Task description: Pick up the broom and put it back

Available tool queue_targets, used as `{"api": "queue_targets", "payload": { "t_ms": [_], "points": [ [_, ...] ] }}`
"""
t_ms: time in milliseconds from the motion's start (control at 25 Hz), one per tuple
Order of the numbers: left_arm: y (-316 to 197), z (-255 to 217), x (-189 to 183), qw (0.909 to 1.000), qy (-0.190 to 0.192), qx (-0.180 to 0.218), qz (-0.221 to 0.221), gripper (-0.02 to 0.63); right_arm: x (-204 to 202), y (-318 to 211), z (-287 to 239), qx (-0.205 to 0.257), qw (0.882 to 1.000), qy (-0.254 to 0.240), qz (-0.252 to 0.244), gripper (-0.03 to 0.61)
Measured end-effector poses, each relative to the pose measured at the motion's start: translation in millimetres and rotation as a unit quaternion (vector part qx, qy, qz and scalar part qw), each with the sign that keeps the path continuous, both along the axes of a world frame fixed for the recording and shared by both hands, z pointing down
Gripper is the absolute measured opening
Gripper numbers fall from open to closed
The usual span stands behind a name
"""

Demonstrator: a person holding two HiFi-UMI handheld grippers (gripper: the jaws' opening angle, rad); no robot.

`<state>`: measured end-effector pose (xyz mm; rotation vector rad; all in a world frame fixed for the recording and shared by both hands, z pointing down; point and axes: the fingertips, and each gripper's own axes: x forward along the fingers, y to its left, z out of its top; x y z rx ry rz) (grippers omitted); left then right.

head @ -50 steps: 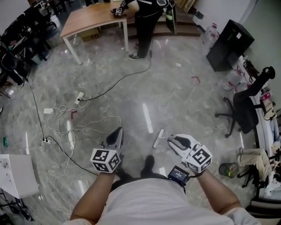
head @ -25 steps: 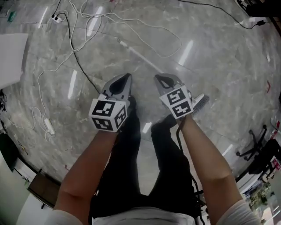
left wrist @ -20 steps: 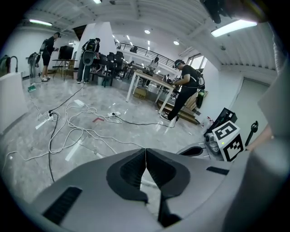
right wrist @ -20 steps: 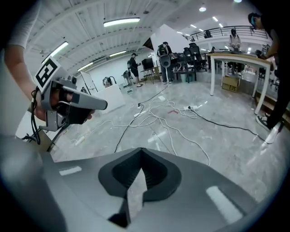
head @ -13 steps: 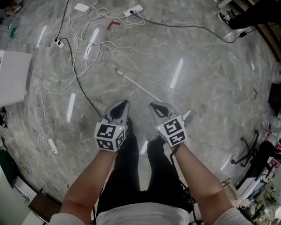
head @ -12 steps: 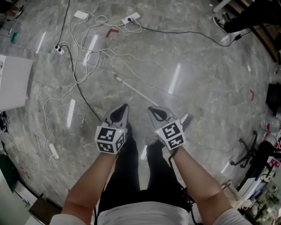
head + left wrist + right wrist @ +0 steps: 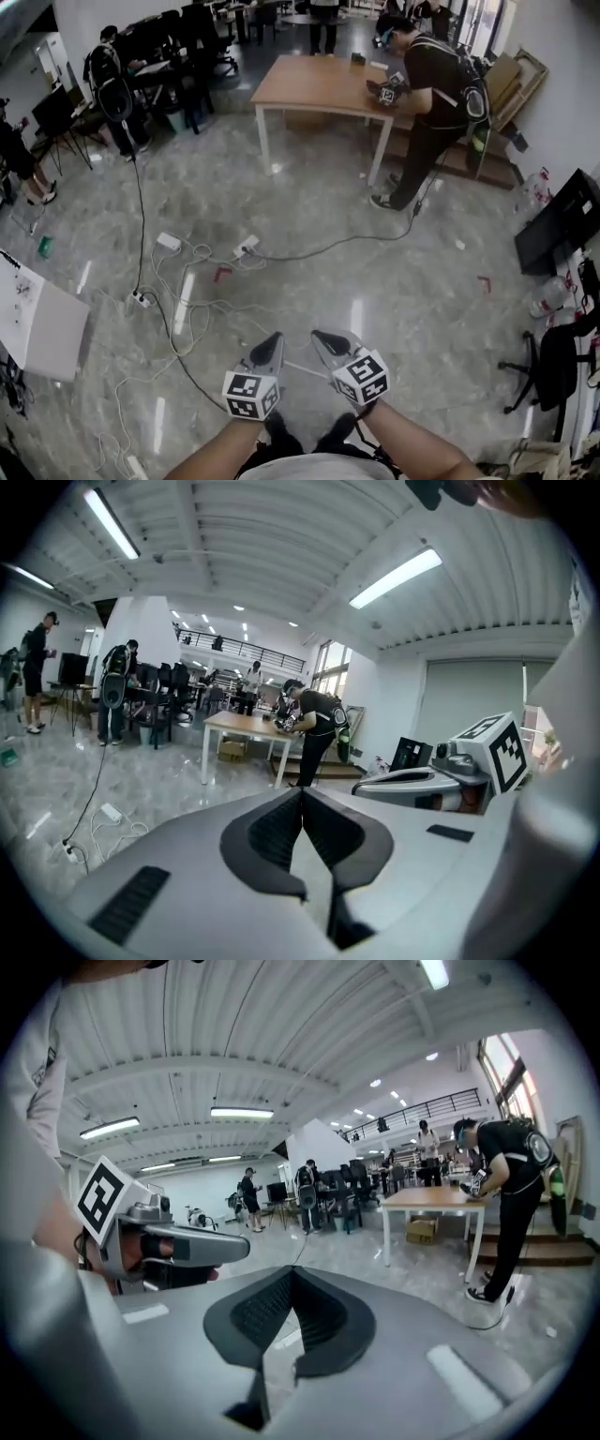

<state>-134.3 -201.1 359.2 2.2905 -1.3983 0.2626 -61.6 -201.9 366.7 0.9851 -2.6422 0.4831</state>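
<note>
My left gripper (image 7: 273,341) and right gripper (image 7: 322,336) are held side by side at the bottom of the head view, both pointing out over the floor. Both are shut with nothing between the jaws. In the left gripper view the left gripper's (image 7: 302,791) jaws meet at the tip, and the right gripper (image 7: 412,780) shows beside it. The right gripper view shows its own gripper (image 7: 292,1269) with jaws together and the left gripper (image 7: 187,1246) alongside. A thin pale stick (image 7: 302,368), possibly the broom's handle, lies on the floor between them. The brush head is hidden.
Cables and power strips (image 7: 187,272) sprawl over the grey marble floor ahead. A wooden table (image 7: 319,89) stands further off with a person (image 7: 431,103) bent over it. A white panel (image 7: 42,328) is at the left. A black cabinet (image 7: 562,234) and an office chair (image 7: 553,366) are at the right.
The head view has swung up from the floor to the room. Both grippers have risen together, still shut and empty. The broom's brush head by the right gripper has gone out of sight.
</note>
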Motion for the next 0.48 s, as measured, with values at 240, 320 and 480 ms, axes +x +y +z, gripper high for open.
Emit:
{"api": "queue_targets", "payload": {
  "t_ms": [240,320,480],
  "points": [
    [25,-84,47,0.9984,0.014,0.048,0.027,0.008,43,31,-93,0.049,0.998,-0.036,0.024,0.000],
    [38,-101,61,0.9968,0.026,0.062,0.043,0.008,48,46,-110,0.060,0.997,-0.043,0.022,0.000],
    [48,-126,80,0.9932,0.025,0.091,0.067,0.008,55,58,-136,0.082,0.995,-0.047,0.018,0.000]
  ]
}}
